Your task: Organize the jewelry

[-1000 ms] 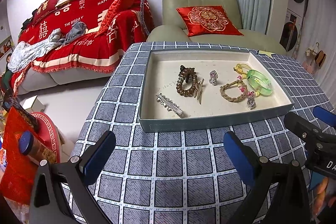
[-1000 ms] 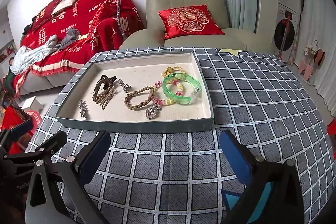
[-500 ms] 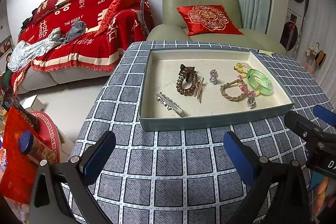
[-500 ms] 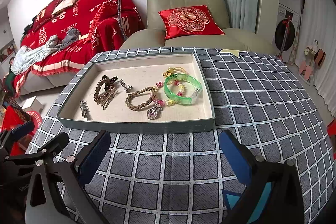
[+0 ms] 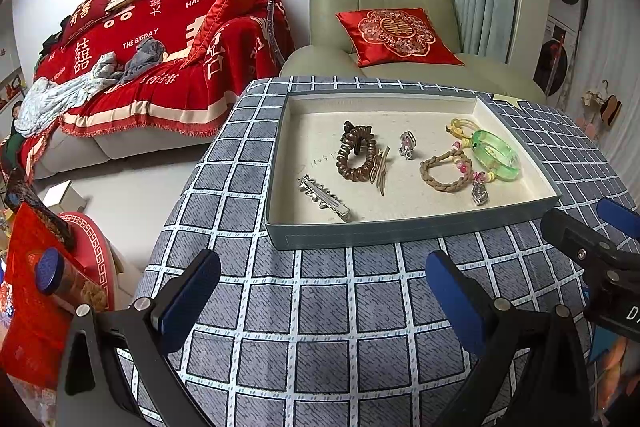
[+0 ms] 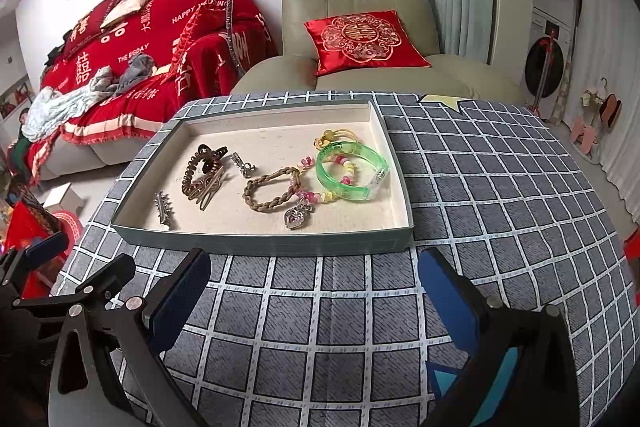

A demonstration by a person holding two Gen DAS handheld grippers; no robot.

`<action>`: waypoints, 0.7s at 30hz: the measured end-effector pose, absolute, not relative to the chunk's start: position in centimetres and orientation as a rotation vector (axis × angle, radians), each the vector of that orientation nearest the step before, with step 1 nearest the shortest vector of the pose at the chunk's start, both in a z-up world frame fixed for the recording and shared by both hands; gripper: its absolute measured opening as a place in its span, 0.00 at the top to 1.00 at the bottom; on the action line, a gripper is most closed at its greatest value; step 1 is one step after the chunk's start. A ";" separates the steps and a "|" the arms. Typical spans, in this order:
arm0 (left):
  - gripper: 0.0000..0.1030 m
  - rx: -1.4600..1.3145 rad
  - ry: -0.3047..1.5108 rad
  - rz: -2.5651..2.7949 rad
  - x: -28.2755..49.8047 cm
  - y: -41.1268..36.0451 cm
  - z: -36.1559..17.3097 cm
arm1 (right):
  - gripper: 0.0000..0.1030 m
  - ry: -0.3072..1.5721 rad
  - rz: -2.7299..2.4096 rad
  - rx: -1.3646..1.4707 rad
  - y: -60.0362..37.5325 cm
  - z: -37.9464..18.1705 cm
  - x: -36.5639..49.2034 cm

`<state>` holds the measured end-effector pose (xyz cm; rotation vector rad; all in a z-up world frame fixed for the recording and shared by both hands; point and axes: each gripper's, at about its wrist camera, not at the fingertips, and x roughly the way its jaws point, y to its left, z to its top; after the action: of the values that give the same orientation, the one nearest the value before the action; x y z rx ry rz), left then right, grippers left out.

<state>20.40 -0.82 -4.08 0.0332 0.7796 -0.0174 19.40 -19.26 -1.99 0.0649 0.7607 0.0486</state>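
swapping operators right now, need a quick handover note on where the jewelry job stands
Left gripper: open, empty, above the checked tablecloth short of the tray.
Right gripper: open, empty, likewise.
All pieces lie in the shallow grey-green tray: translucent green bangle, braided brown cord bracelet, brown spiral hair tie, silver spiked hair clip, silver heart charm.
Done: nothing visibly gripped.
Left: bangle and beads overlap; sorting is up to you.

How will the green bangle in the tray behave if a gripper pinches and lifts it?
The green bangle looks like a rigid translucent ring, so it should probably keep its shape. Its glossy surface may slip between pads. A beaded strand passes through it, so lifting will likely drag that along.
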 end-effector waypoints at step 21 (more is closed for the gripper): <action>0.00 0.038 0.783 -0.017 20.3 -0.8 -4.2 | 0.00 0.757 0.049 0.066 -18.9 -1.6 19.3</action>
<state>20.34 -0.84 -4.22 0.0384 0.7827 -0.0173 19.28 -18.87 -1.62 0.0662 0.7567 0.0485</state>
